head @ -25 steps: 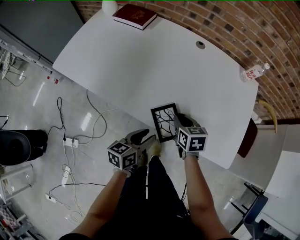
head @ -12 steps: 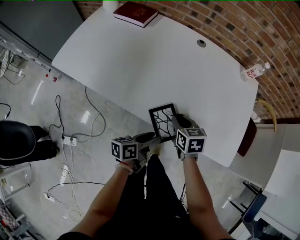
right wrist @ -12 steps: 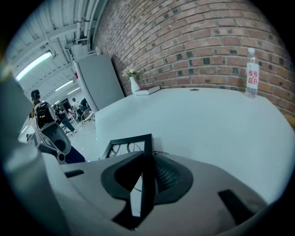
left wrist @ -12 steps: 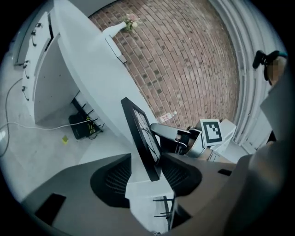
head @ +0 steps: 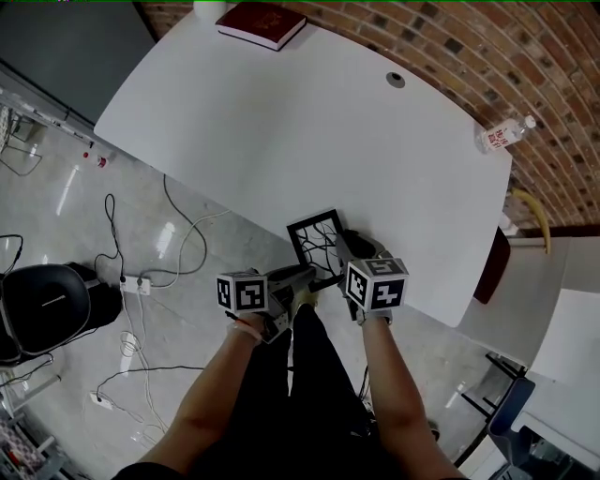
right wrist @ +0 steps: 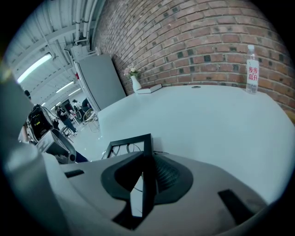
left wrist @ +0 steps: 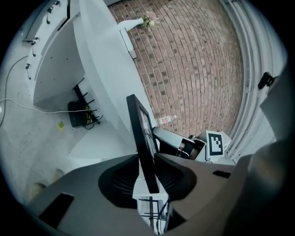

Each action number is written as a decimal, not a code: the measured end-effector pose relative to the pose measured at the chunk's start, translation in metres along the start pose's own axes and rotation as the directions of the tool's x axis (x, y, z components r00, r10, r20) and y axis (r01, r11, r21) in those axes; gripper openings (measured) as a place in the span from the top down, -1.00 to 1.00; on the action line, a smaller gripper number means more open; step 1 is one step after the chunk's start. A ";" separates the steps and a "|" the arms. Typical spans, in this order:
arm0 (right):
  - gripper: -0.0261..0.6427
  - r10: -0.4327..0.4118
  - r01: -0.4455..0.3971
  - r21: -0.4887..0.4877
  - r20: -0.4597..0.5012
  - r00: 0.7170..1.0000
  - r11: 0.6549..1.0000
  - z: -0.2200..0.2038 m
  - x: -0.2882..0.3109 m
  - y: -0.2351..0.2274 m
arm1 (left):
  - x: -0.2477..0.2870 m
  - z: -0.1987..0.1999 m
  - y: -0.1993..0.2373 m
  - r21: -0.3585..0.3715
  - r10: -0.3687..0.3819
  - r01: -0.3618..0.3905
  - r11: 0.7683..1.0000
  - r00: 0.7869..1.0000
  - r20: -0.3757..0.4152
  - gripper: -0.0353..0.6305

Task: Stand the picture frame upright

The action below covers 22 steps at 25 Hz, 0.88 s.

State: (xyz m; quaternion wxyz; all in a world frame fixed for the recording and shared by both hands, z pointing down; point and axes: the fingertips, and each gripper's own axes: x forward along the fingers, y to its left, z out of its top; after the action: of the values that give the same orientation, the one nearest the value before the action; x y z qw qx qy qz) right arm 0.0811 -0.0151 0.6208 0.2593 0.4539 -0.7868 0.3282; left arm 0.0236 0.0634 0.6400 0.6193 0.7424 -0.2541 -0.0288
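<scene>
White vase (head: 208,7) cut off at top edge

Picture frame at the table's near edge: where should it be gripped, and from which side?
Pinch the picture frame by its narrow black border, coming edge-on from the near side of the table: it is flat, so jaws only span its thickness.

The right gripper (right wrist: 146,177) is clamped on one side of the black picture frame (right wrist: 129,139) at lower centre, over the white table (right wrist: 207,124). A water bottle (right wrist: 251,69) stands upper right by the brick wall (right wrist: 193,32); a book (right wrist: 150,89) and a vase (right wrist: 135,84) sit upper left of centre
</scene>
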 end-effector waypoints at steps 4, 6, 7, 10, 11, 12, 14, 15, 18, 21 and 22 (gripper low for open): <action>0.72 0.010 -0.010 0.007 -0.001 1.000 1.000 -0.002 -0.003 0.002 | -0.004 0.003 -0.008 -0.026 -0.033 0.033 0.999 0.999 0.009 0.59; 0.71 0.023 -0.023 0.000 0.007 1.000 1.000 0.000 -0.005 0.006 | -0.011 0.007 -0.010 -0.013 -0.030 0.030 0.999 0.999 0.021 0.61; 0.71 0.032 -0.032 0.002 0.009 0.999 0.999 0.001 -0.005 0.009 | -0.015 0.009 -0.008 0.005 -0.021 0.021 1.000 0.999 0.025 0.61; 0.68 0.076 -0.076 0.035 0.012 0.997 0.997 0.002 -0.007 0.019 | -0.029 0.020 -0.016 0.047 -0.036 0.034 0.998 0.998 0.053 0.65; 0.68 0.090 -0.090 0.041 0.011 0.996 0.995 0.002 -0.008 0.024 | -0.034 0.025 -0.018 0.068 -0.040 0.036 0.997 0.997 0.062 0.66; 0.67 0.106 -0.106 0.045 0.007 0.994 0.993 0.002 -0.009 0.028 | -0.039 0.029 -0.019 0.088 -0.044 0.038 0.995 0.997 0.068 0.66; 0.59 0.149 -0.149 0.065 0.006 0.989 0.987 0.001 -0.010 0.039 | -0.048 0.035 -0.025 0.095 -0.074 0.067 0.993 0.994 0.074 0.66; 0.56 0.175 -0.176 0.087 0.015 0.984 0.981 0.002 -0.010 0.045 | -0.052 0.038 -0.027 0.092 -0.091 0.084 0.992 0.993 0.080 0.66; 0.53 0.248 -0.255 0.153 0.066 0.967 0.955 0.008 -0.013 0.061 | -0.067 0.048 -0.033 0.113 -0.129 0.119 0.986 0.988 0.085 0.66; 0.49 0.308 -0.323 0.165 0.109 0.945 0.932 0.015 -0.020 0.076 | -0.079 0.056 -0.039 0.150 -0.155 0.143 0.978 0.985 0.071 0.66; 0.48 0.327 -0.343 0.163 0.121 0.937 0.925 0.018 -0.021 0.080 | -0.081 0.059 -0.045 0.159 -0.171 0.159 0.974 0.983 0.066 0.66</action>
State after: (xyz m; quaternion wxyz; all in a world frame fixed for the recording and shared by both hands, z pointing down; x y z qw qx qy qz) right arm 0.0183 0.0128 0.5714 0.1203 0.3490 -0.8306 0.4169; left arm -0.0527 0.0477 0.5626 0.5455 0.8045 -0.2171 -0.0898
